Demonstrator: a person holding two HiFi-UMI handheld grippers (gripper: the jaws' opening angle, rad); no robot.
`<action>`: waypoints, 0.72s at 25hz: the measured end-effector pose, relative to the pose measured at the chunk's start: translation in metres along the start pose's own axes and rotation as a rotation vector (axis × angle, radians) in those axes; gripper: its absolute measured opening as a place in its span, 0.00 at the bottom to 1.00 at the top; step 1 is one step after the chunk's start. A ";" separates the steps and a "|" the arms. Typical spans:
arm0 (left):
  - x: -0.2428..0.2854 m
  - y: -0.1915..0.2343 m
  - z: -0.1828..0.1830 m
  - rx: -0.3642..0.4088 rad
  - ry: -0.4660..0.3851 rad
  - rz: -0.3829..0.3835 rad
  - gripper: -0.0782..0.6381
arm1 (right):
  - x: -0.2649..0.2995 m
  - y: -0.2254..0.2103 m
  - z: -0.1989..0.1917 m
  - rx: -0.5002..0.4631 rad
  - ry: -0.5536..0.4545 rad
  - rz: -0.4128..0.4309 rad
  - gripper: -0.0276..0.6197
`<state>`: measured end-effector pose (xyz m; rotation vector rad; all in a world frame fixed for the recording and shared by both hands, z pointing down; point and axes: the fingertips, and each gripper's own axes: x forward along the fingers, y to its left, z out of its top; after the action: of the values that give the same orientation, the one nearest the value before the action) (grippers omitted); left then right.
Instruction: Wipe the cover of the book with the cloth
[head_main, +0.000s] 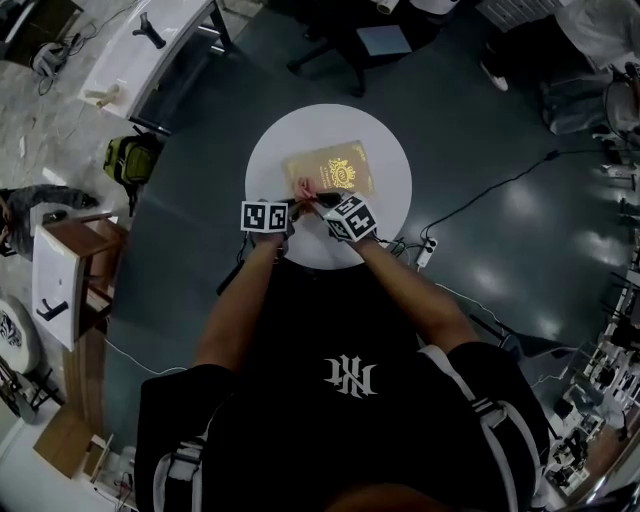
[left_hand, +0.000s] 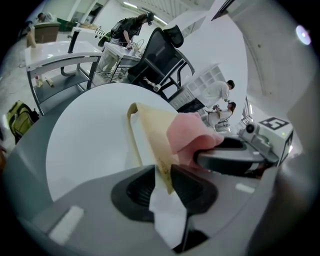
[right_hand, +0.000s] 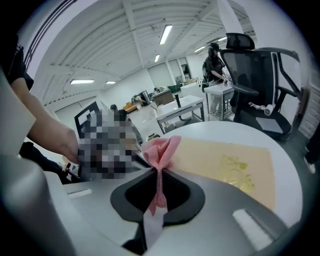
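One round white table (head_main: 270, 160) is recorded at the middle of a dark grey floor, with a black office chair (left_hand: 160, 55) beyond its far side. One flat tan book with a gold emblem on its cover (head_main: 338, 172) is laid on the tabletop, a little beyond the centre. Two hand-held two-jaw grippers with marker cubes are brought together at the book's near left corner. The left gripper (left_hand: 162, 182) is closed on the book's near edge, the tan cover and white pages being pinched between its dark pads. The right gripper (right_hand: 159, 187) is clamped narrowly on one small pink woven cloth (right_hand: 161, 150), which is bunched above the jaws and held at the cover, just beside the left gripper's grip; contact with the cover cannot be made out.
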<state>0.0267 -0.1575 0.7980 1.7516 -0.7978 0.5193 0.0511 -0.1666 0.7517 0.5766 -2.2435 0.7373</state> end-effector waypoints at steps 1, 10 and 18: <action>0.000 0.000 -0.001 -0.001 -0.002 0.001 0.25 | 0.006 0.003 -0.001 -0.002 0.013 0.007 0.07; -0.001 0.003 -0.004 -0.012 -0.002 0.006 0.26 | 0.026 -0.002 -0.020 -0.088 0.107 -0.029 0.07; 0.001 0.004 -0.001 0.007 -0.003 0.018 0.26 | 0.012 -0.029 -0.028 -0.078 0.083 -0.099 0.07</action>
<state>0.0243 -0.1572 0.8016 1.7533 -0.8154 0.5316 0.0736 -0.1727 0.7865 0.6034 -2.1411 0.6108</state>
